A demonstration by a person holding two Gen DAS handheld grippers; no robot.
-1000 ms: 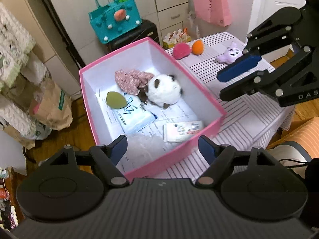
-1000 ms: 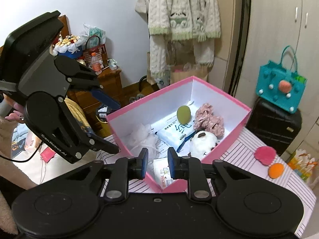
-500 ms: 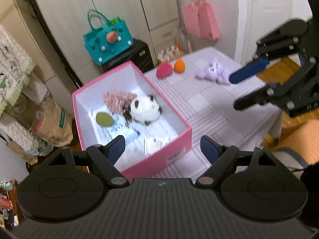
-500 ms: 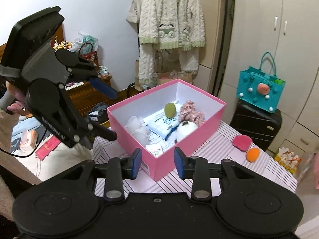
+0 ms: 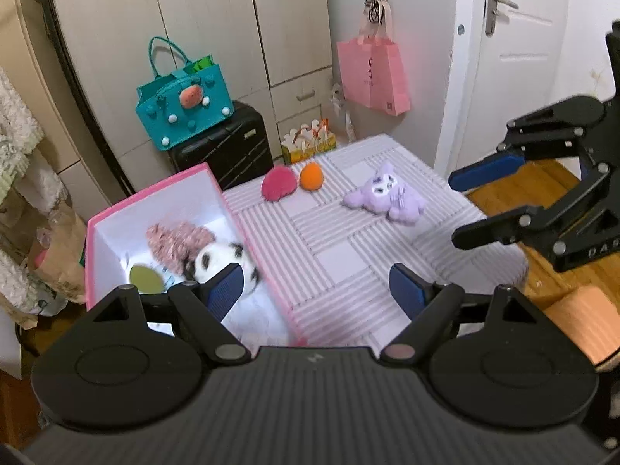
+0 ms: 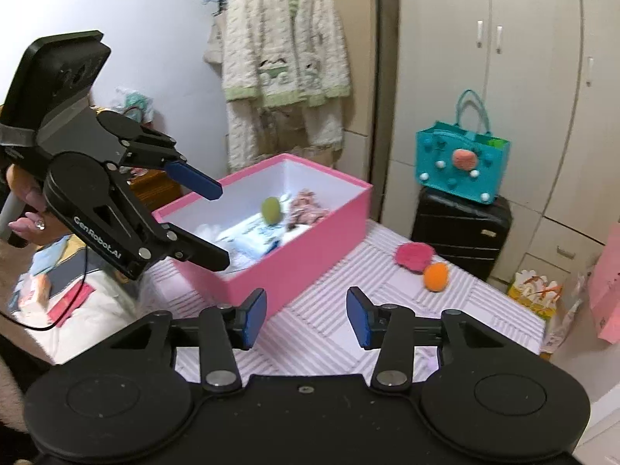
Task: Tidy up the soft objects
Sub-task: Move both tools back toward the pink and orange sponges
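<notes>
Where the left gripper [image 5: 316, 286] intrudes, the pink box [image 5: 232, 213] is cut off.

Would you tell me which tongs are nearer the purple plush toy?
Right. The right tongs hang just beside the purple plush toy, jaws opening and empty; the left tongs sit farther back, near the pink box.

A home bedroom: wardrobe [image 5: 193, 19], hanging knitted cardigan [image 6: 286, 38], suitcase [image 6: 461, 228] and door [image 5: 515, 58].
</notes>
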